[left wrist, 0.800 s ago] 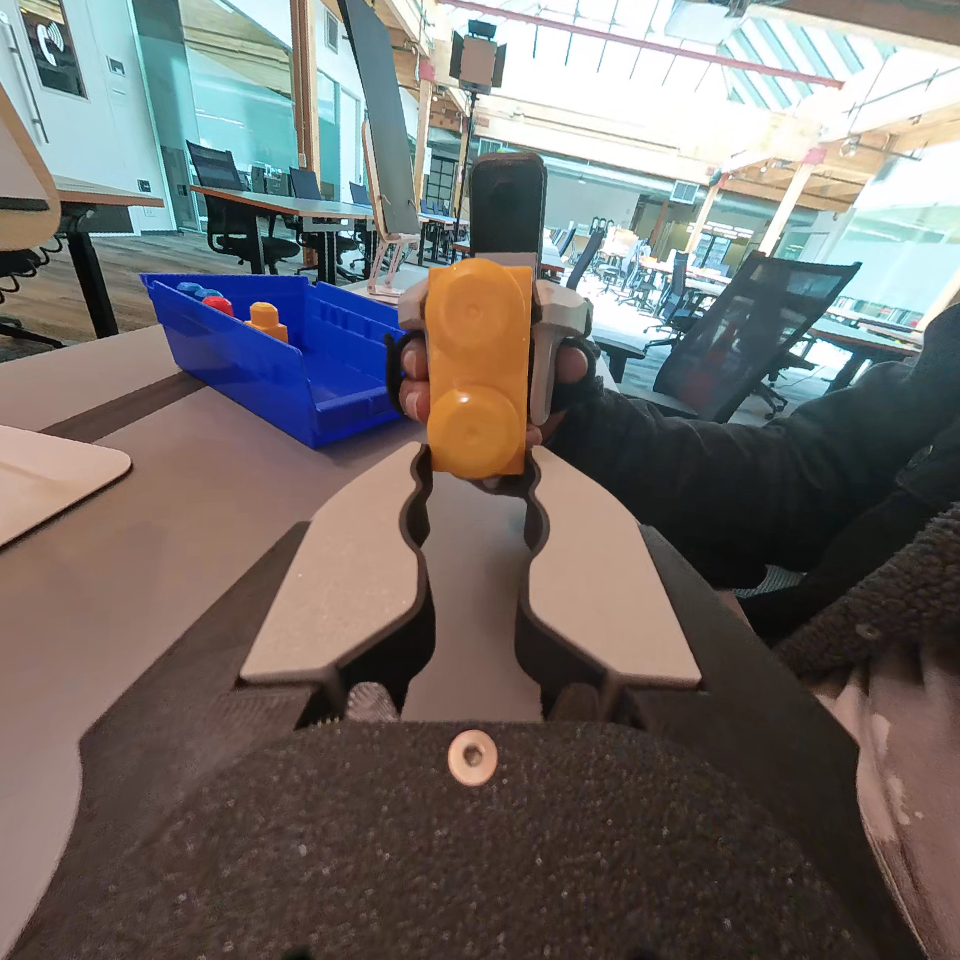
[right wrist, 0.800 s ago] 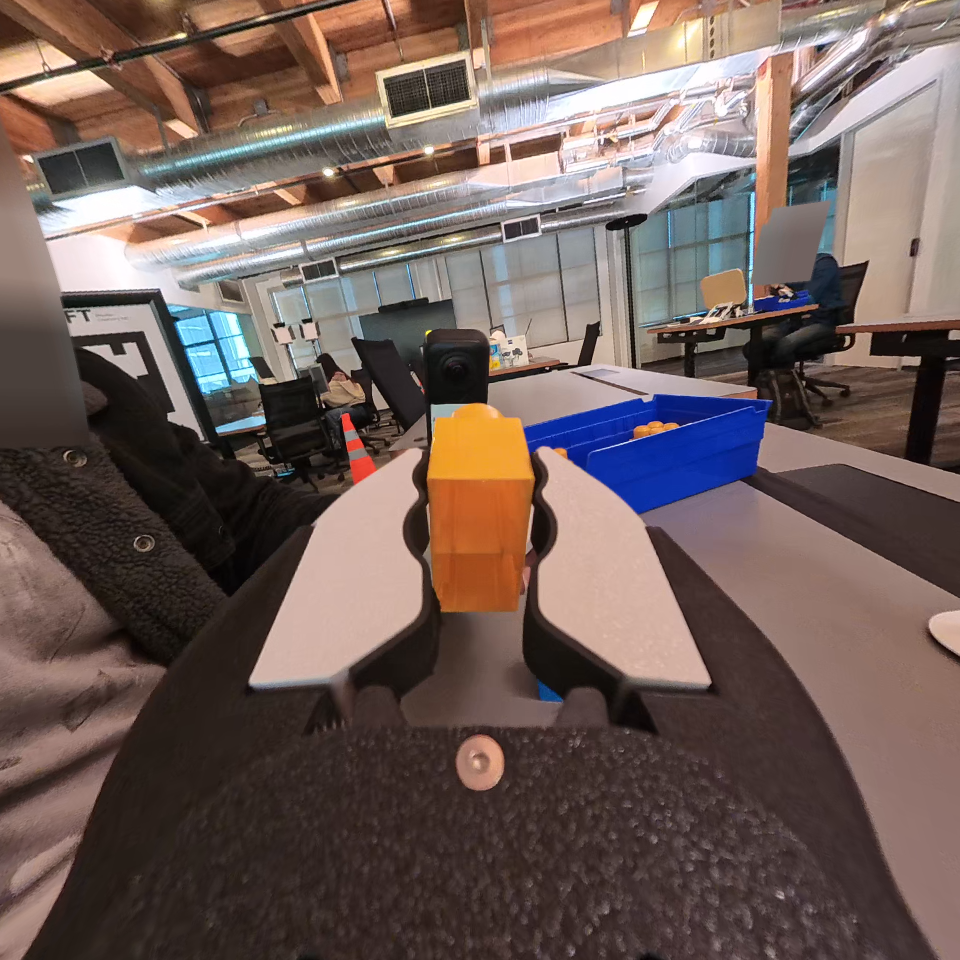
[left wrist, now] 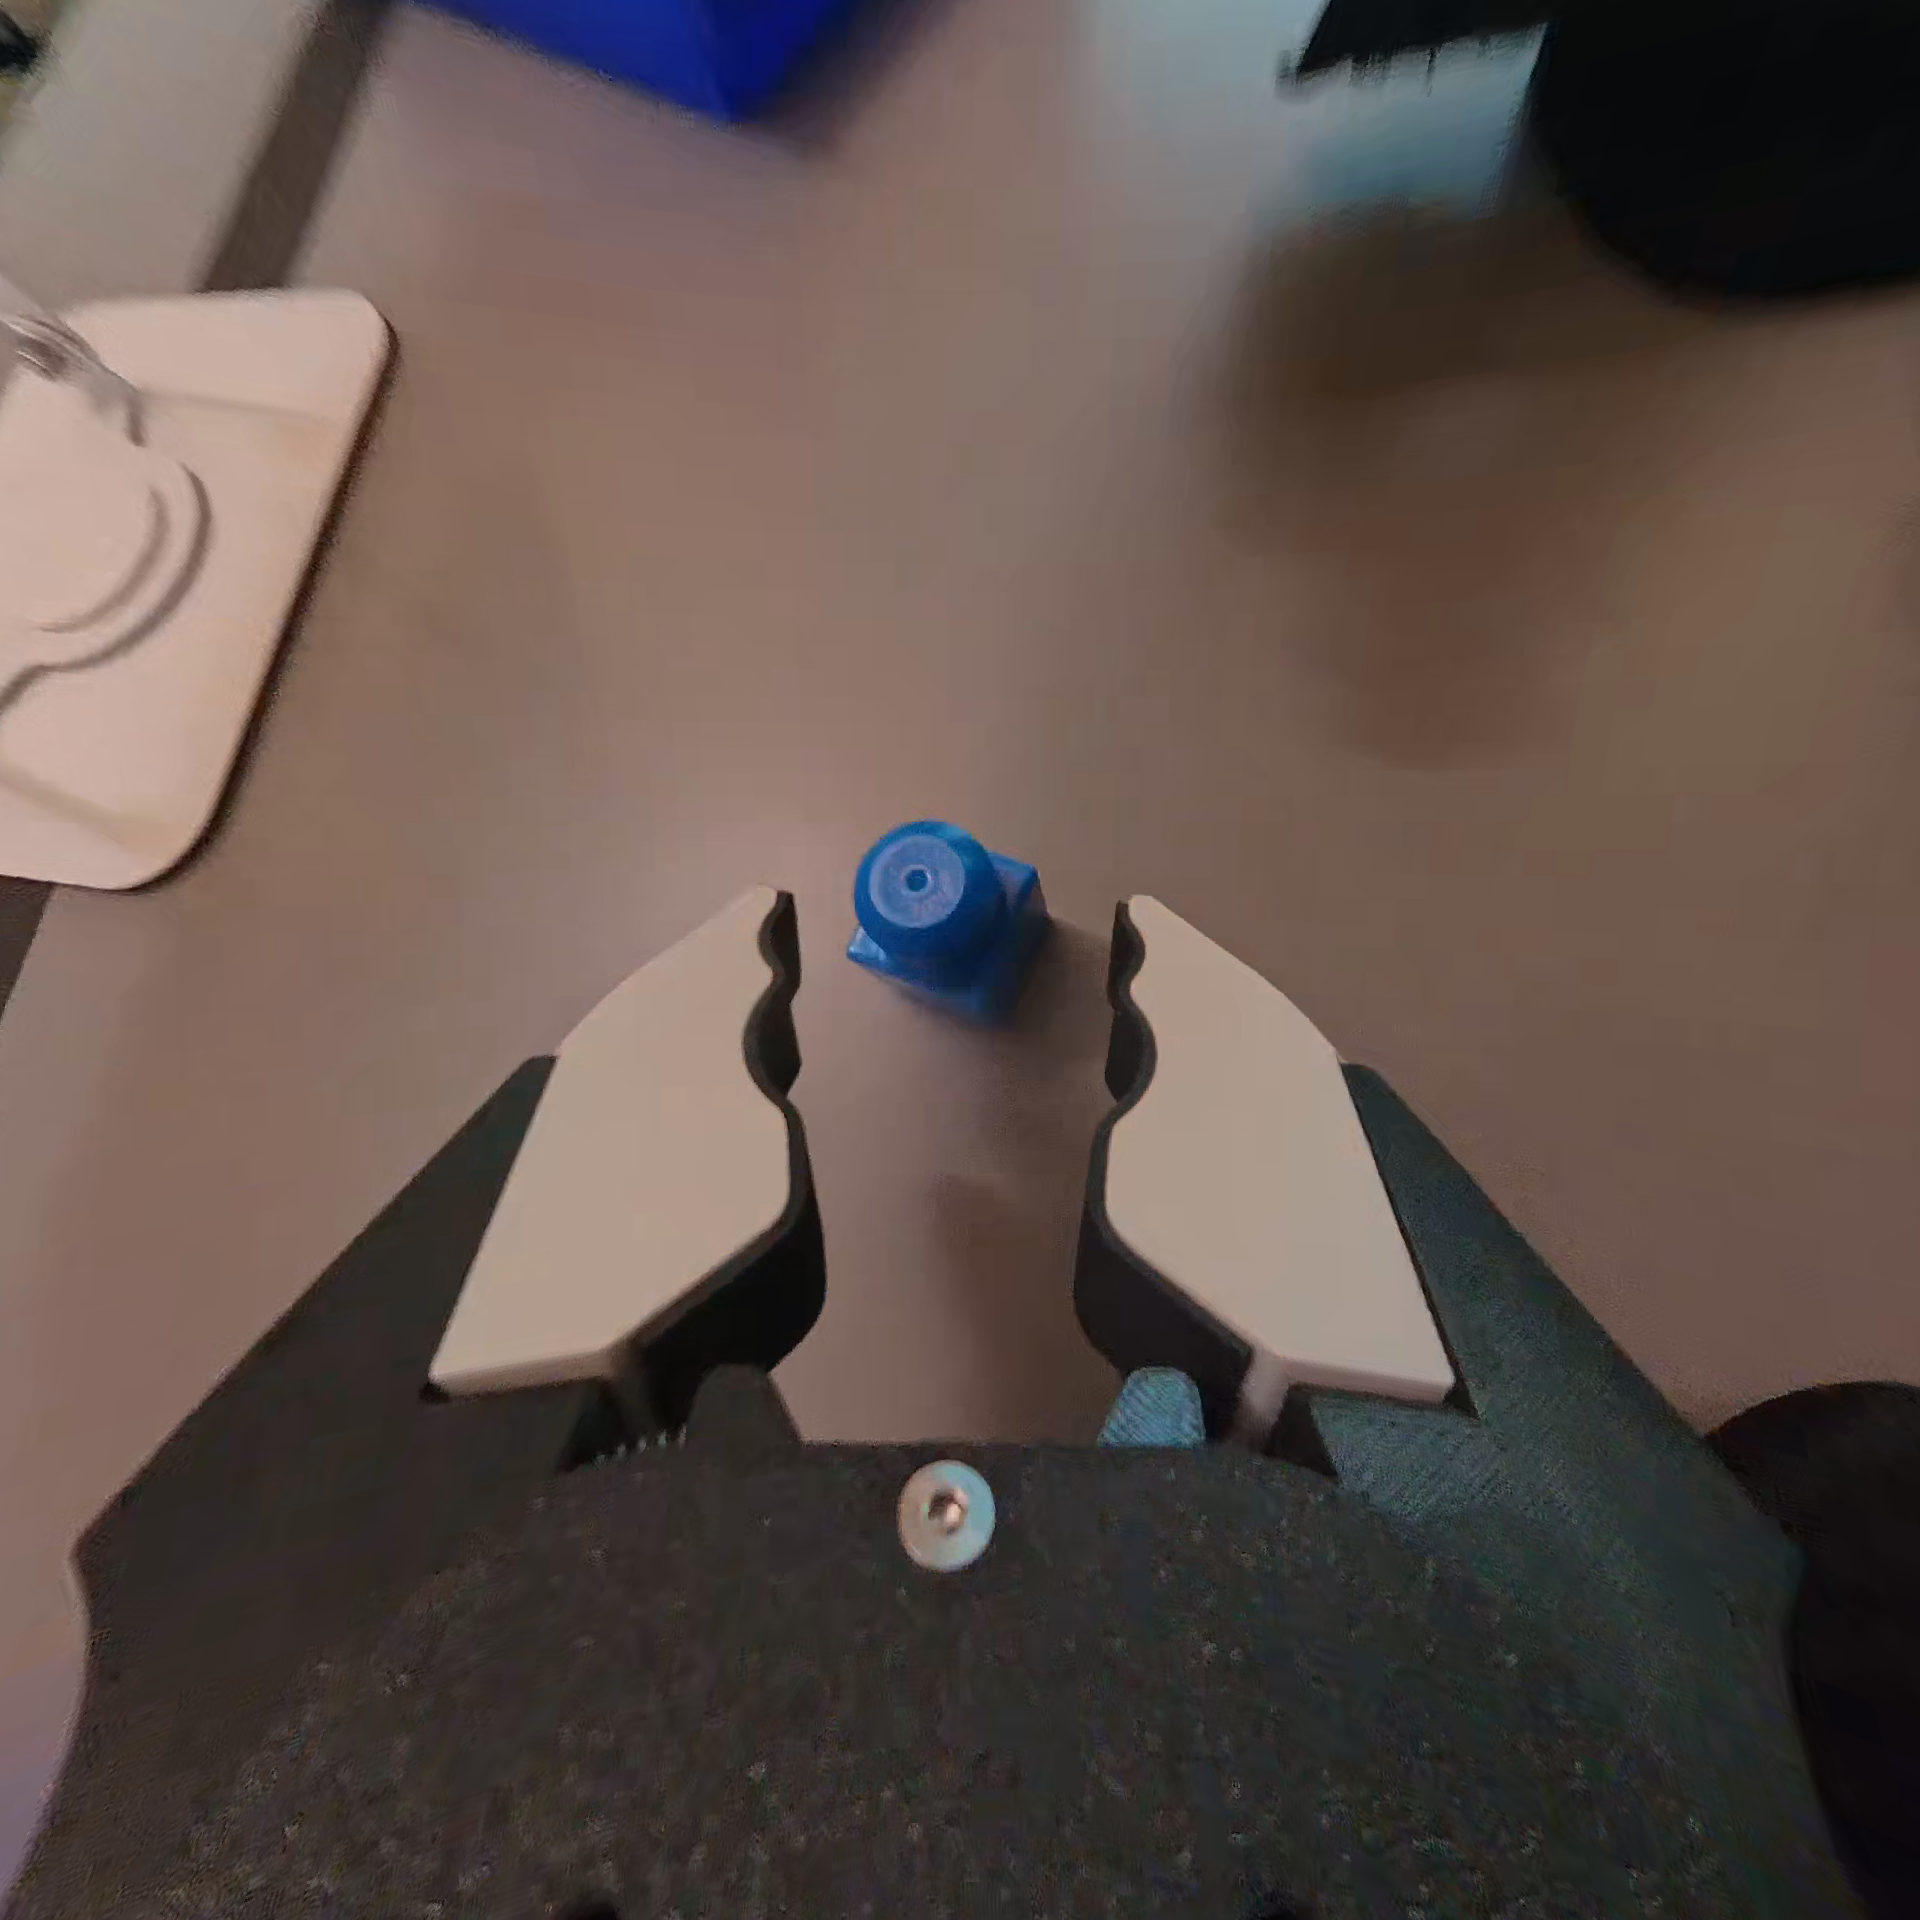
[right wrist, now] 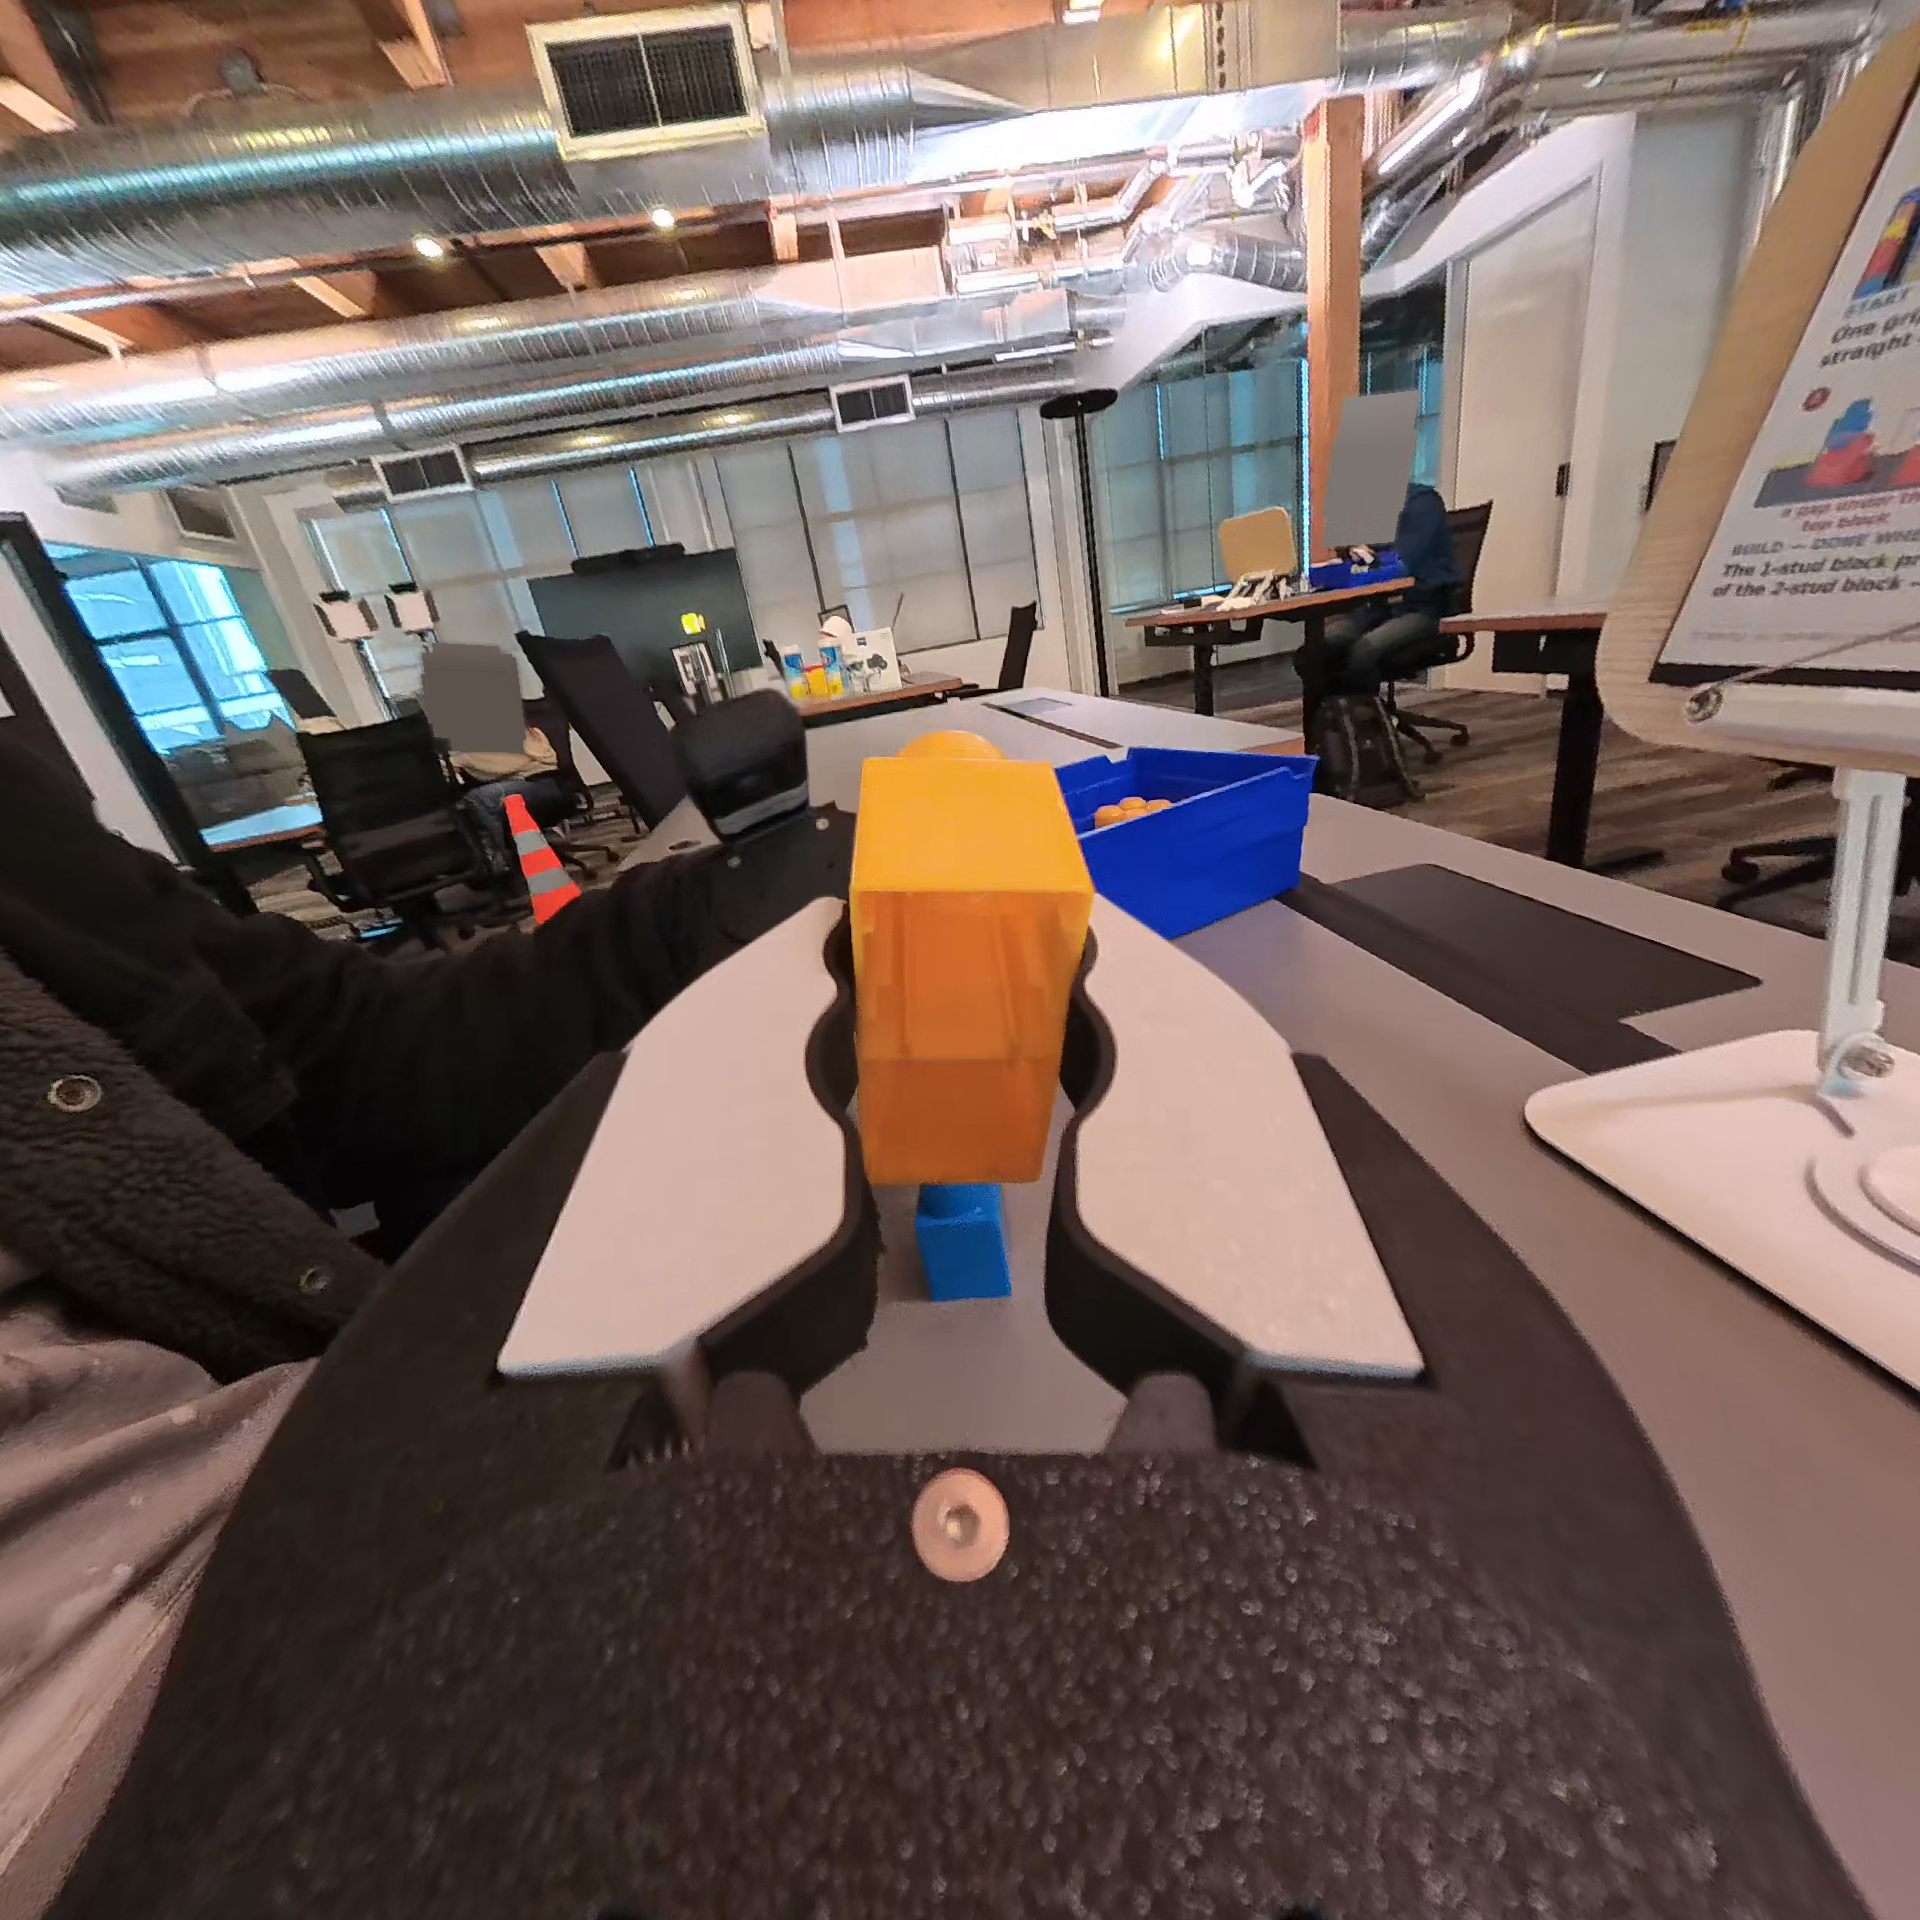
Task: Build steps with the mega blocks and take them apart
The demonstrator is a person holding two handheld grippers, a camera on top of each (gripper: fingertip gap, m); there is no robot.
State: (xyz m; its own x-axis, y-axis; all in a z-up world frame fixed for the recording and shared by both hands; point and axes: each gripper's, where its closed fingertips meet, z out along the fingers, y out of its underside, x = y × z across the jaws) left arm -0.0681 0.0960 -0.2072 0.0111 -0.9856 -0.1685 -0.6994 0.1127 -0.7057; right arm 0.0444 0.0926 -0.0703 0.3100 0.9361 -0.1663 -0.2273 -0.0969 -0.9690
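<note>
Orange block (right wrist: 961, 966), hollow underside showing, clamped in right claw (right wrist: 961, 935).

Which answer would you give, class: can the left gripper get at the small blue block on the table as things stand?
Probably yes. The left gripper is open and empty, and the small blue block stands alone on the table just beyond its fingertips, nothing between.

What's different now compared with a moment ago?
The left hand-held gripper has swung down from facing the orange block to look at the table, its jaws opened wider around a small blue block standing there, not yet gripped. The right hand-held gripper still clamps the orange block, and the blue bin has not moved.
</note>
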